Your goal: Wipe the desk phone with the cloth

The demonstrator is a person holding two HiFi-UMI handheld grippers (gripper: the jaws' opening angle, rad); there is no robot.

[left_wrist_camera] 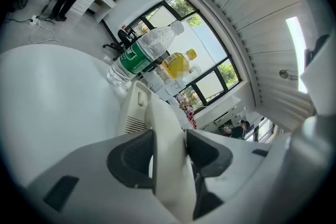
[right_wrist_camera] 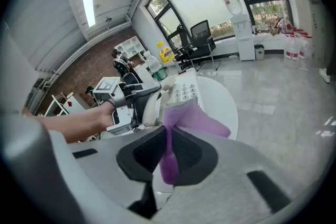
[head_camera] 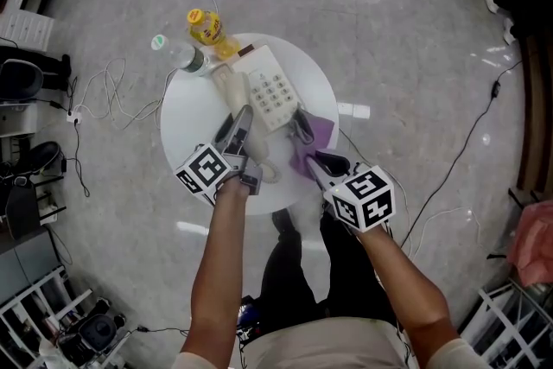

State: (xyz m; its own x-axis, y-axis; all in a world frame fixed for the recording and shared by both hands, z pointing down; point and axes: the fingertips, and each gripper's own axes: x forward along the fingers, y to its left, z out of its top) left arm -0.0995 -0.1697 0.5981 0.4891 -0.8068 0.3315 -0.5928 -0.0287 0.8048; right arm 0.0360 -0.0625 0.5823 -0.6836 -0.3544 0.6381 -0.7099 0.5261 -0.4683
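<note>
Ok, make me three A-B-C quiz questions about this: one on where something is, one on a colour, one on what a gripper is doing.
1. Where on the table is the yellow bottle? A near edge, B far edge, C middle.
2. What colour is the cloth? A green, B yellow, C purple.
3. The left gripper's jaws are: A open and empty, B shut on the handset, C shut on the cloth.

Answers: 1 B, it stands beyond the phone. 2 C, it shows purple in both views. 3 B, the handset is pinched between them.
</note>
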